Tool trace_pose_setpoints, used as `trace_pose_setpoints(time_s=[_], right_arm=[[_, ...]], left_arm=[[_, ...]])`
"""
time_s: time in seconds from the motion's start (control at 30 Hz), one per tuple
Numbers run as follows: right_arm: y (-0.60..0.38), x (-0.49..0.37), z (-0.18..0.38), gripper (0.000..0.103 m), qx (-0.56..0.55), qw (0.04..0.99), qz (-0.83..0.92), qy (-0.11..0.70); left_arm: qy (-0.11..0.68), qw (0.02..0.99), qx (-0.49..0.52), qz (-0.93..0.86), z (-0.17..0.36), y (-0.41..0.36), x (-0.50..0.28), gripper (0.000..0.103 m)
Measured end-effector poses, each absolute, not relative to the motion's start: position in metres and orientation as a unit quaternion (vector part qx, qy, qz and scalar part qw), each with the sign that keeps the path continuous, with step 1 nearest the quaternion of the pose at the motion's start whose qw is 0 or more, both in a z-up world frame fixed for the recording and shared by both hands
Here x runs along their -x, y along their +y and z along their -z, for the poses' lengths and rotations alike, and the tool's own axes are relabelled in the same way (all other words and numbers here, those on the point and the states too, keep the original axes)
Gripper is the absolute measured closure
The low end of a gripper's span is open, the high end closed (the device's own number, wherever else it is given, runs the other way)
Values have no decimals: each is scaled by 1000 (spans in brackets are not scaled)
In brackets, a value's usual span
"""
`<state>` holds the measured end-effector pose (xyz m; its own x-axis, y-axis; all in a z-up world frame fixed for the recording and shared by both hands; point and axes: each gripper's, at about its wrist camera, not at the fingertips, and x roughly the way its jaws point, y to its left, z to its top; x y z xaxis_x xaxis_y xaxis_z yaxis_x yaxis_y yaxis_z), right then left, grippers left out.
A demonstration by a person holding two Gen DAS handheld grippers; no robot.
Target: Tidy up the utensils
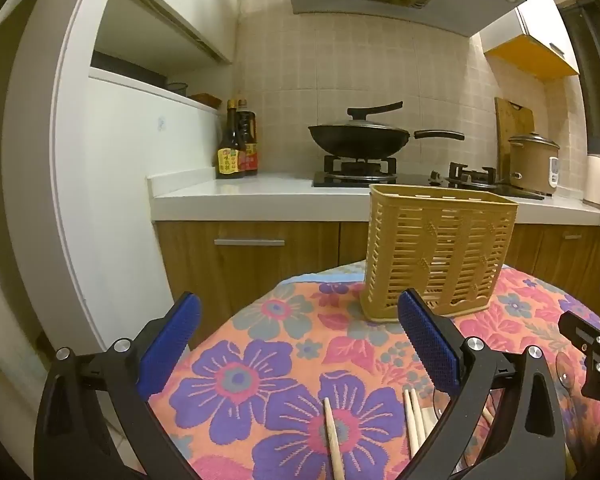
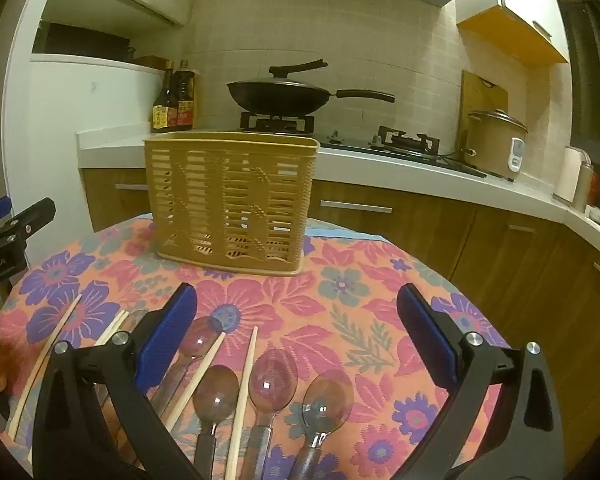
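A tan slatted utensil basket (image 1: 438, 256) (image 2: 232, 200) stands upright on the far part of a floral cloth. Several clear plastic spoons (image 2: 272, 376) and wooden chopsticks (image 2: 246, 392) lie on the cloth in front of my right gripper (image 2: 296, 340), which is open and empty above them. My left gripper (image 1: 300, 344) is open and empty; one chopstick (image 1: 334, 436) lies between its fingers and a pair of chopsticks (image 1: 414, 420) lies by its right finger. The left gripper shows at the left edge of the right wrist view (image 2: 8, 232).
The floral cloth (image 2: 340, 292) covers a round table. Behind it runs a kitchen counter (image 1: 260, 196) with a wok (image 1: 360, 140) on a gas stove, sauce bottles (image 1: 236, 148) and a rice cooker (image 2: 496, 144). Wooden cabinets (image 2: 420, 224) stand below.
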<state>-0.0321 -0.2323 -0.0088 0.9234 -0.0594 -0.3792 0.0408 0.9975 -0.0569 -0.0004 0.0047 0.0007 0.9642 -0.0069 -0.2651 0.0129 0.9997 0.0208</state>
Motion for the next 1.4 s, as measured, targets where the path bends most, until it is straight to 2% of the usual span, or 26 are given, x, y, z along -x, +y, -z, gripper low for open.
trace_pose_setpoints(time_s=[1.4], right_arm=[[-235,31,10,8,19,979,32,200]], left_arm=[[134,991,-17,8,-1,-3,0,8]])
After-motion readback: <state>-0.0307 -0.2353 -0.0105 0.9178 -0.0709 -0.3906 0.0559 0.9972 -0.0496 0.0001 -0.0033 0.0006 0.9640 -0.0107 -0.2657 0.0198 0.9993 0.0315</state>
